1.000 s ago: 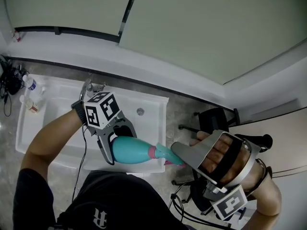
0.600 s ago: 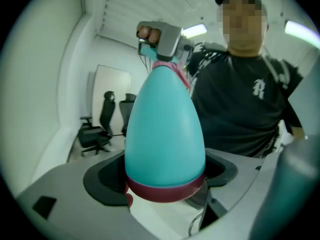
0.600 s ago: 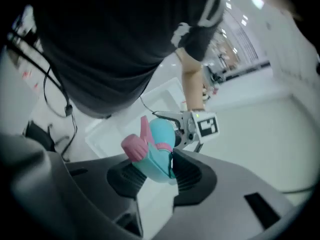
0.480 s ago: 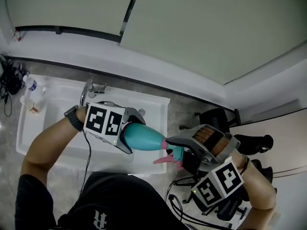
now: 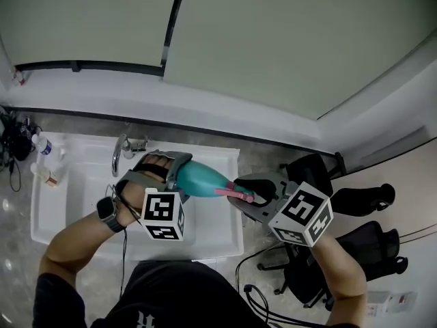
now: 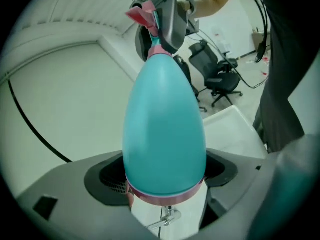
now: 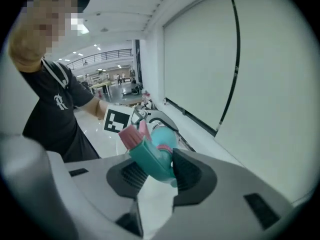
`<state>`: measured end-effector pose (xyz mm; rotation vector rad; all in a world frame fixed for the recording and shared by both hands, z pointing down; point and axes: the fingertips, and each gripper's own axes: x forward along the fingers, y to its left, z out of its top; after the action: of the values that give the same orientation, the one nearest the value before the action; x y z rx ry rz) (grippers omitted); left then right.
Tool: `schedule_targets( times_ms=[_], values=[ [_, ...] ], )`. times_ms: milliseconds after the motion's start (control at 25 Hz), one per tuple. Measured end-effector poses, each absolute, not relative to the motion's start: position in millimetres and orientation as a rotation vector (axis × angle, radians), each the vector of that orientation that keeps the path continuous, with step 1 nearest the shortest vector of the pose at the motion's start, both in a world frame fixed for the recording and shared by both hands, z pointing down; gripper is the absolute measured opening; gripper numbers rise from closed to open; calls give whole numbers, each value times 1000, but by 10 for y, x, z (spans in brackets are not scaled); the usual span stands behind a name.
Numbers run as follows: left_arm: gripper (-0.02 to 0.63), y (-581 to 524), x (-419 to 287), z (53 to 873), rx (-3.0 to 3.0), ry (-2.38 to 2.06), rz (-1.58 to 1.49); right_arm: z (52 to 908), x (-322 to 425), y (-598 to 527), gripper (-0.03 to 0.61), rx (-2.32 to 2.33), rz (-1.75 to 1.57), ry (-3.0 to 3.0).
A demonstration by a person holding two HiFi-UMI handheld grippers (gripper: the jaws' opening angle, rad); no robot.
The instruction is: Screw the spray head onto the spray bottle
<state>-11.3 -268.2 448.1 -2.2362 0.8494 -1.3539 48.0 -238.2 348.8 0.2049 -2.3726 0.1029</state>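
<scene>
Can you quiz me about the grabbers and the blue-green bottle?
1. The left gripper clamps the teal egg-shaped plastic spray bottle at: A its wide base, B its neck, C its nozzle?
2. True or false: the right gripper is empty.
3. What colour is the nozzle on the teal plastic spray head?
Key: 1 A. 2 false: its jaws have just closed on the spray head. 3 pink.

Left gripper [image 5: 179, 177] holds spray bottle [image 5: 205, 182]; right gripper [image 5: 251, 191] — on its spray head [image 5: 233, 193].
</scene>
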Motion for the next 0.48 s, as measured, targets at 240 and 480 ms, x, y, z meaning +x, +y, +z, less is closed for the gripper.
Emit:
schedule_targets(
  times_ms=[240,480],
  values=[
    [419,-2849,-307,4544,-1999,997,-1433,3642,409,-2475,129,308,297,-2496],
    [420,-2793,-481,4791,-1947,963,-1528,3919,290,-2450,129,361,568,-2543]
  ],
)
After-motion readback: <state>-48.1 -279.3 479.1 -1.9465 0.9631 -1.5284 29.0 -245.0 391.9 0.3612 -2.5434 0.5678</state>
